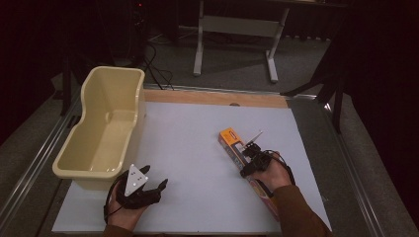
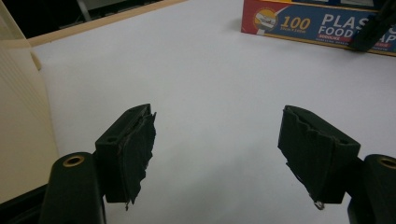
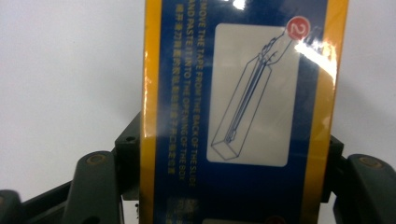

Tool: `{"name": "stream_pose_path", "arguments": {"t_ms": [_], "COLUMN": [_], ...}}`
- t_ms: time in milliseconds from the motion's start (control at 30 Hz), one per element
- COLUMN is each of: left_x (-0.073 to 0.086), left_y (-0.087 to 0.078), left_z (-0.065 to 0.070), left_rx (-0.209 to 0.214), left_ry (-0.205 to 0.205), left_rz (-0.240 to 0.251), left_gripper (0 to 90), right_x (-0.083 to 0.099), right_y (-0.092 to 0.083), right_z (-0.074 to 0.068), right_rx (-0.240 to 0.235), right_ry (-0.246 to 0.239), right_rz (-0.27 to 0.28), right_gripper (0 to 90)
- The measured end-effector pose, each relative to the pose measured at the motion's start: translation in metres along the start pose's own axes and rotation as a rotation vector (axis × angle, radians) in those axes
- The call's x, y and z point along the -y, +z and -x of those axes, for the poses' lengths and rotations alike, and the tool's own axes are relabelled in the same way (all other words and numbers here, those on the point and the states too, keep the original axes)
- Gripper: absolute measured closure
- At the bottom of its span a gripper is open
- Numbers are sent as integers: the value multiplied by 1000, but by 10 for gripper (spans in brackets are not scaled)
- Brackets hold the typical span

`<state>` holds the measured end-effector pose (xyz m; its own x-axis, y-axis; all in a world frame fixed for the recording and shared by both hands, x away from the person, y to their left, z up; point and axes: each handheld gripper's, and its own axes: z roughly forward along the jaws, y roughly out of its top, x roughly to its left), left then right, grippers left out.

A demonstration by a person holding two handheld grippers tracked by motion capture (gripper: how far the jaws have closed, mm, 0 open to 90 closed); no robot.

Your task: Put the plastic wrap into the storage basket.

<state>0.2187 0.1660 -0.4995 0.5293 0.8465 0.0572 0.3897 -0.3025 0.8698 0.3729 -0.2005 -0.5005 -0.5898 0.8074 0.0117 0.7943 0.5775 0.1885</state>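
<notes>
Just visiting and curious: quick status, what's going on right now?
Left gripper open, idle by the tub. Right gripper clamped across the food wrap box. Nothing in the way.

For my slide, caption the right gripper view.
Right gripper jaws straddling a blue-and-yellow food wrap box on the white table.
</notes>
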Motion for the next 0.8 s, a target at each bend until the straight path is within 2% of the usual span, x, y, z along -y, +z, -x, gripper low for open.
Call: {"name": "stream_pose_path", "arguments": {"t_ms": [67,100,267,333,367,400,467,567,633,700,733,800], "left_x": [0,0,0,0,0,0,0,0,0,0,0,0], "left_y": [0,0,0,0,0,0,0,0,1,1,1,1], "left_z": [0,0,0,0,0,0,-1,0,0,0,0,0], "left_rx": [-1,-1,1,1,1,0,0,0,-1,-1,-1,-2], "left_ry": [0,0,-4,-2,-3,-3,-5,-5,-2,-2,-3,-3], "left_rz": [-1,0,1,1,1,2,1,1,-1,-1,-1,-2], "left_gripper": [268,268,268,268,268,268,268,268,268,268,268,268], "right_x": [-2,-4,-7,-8,-8,-8,-7,-5,-5,-3,-3,-1], "right_y": [0,-1,-2,-2,-3,-3,-4,-6,-6,-9,-9,-12], "right_z": [1,3,0,1,3,3,7,8,9,11,11,13], "right_rx": [-6,-9,13,6,-30,-30,-87,-120,-126,-165,-165,-199], "right_ry": [4,21,28,34,64,64,104,117,120,142,142,163], "right_rz": [-17,-38,-65,-67,-64,-64,-59,-41,-35,-10,-10,15], "right_gripper": [360,380,391,392,393,393,394,395,395,395,395,395]}}
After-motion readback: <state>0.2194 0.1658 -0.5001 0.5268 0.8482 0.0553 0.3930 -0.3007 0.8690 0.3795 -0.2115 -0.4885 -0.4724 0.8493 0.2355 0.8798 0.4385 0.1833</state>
